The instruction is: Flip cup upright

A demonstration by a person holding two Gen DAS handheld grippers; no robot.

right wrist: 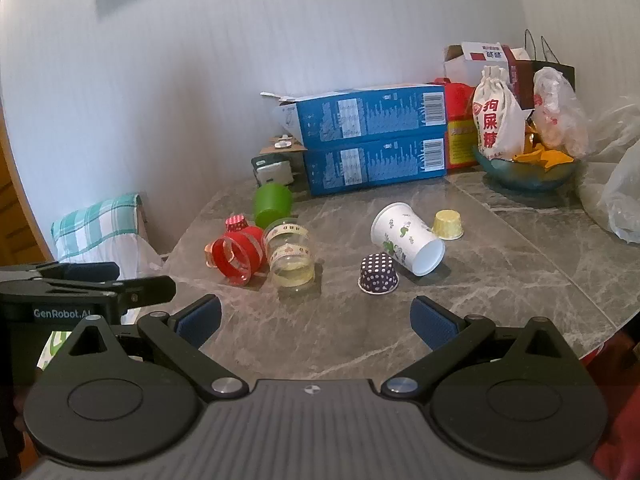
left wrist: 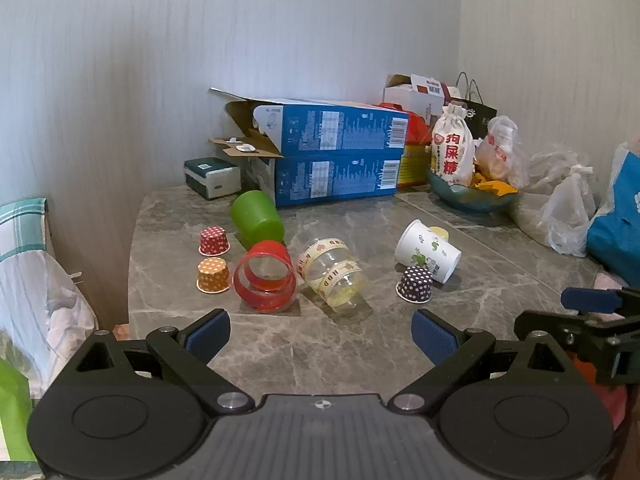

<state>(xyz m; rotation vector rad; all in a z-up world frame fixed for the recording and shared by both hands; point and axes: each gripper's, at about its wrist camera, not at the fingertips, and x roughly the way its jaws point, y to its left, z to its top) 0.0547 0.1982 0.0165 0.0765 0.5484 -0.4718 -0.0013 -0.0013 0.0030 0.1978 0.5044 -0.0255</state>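
Note:
Several cups lie on their sides on the grey marble table: a green cup, a red clear cup, a clear cup with patterned bands, and a white paper cup with green print. Small dotted paper cups stand upside down: red, orange, purple, yellow. My left gripper is open and empty, near the front edge. My right gripper is open and empty, short of the purple cup.
Two stacked blue boxes stand at the back by the wall. A blue bowl with a white cloth bag and snacks stands back right, with plastic bags beside it. A tissue pack lies back left.

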